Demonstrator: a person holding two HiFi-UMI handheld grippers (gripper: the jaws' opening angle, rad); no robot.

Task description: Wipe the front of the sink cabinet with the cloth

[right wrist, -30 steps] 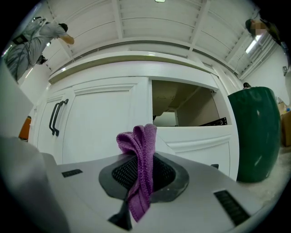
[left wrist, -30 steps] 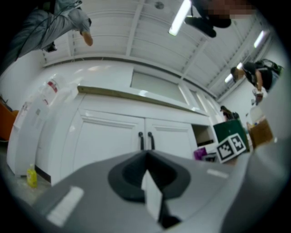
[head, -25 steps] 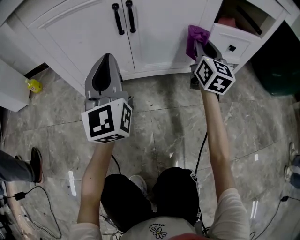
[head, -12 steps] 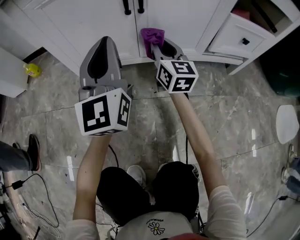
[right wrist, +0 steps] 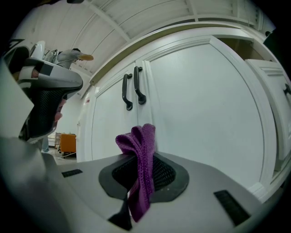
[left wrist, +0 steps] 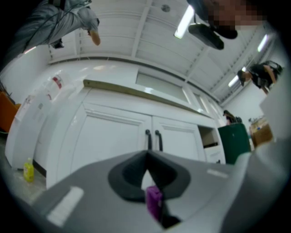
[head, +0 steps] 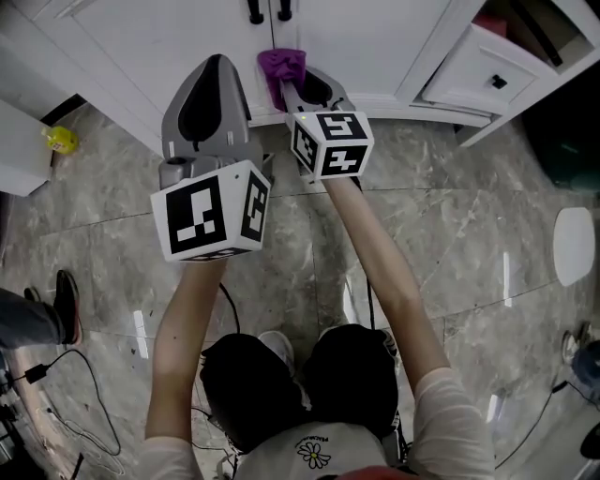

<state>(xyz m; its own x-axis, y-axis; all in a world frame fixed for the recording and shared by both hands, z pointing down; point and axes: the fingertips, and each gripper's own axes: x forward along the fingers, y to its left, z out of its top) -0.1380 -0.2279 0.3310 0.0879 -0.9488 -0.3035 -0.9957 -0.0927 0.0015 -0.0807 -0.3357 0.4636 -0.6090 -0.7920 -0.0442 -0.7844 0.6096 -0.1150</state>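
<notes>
The purple cloth (head: 279, 64) (right wrist: 138, 141) is pinched in my right gripper (head: 286, 82) (right wrist: 141, 166), which is shut on it. It is held up to the lower part of the white sink cabinet doors (head: 356, 37) (right wrist: 204, 104), just below the two black handles (head: 267, 11) (right wrist: 132, 88). Whether the cloth touches the door is unclear. My left gripper (head: 214, 64) (left wrist: 146, 154) hovers just left of it, shut, its pads meeting at the tip, pointing at the same doors (left wrist: 109, 136). A small purple bit (left wrist: 153, 202) shows low in its jaw slit.
A white drawer (head: 487, 75) stands open to the right of the doors, beside a dark bin (head: 572, 131). A yellow bottle (head: 58, 141) sits on the marble floor (head: 450, 216) at the left. Cables (head: 56, 394) trail near my legs.
My right gripper has carried the cloth leftward along the cabinet, from beside the open drawer to the seam between the two doors. The left gripper has risen slightly towards the doors.
</notes>
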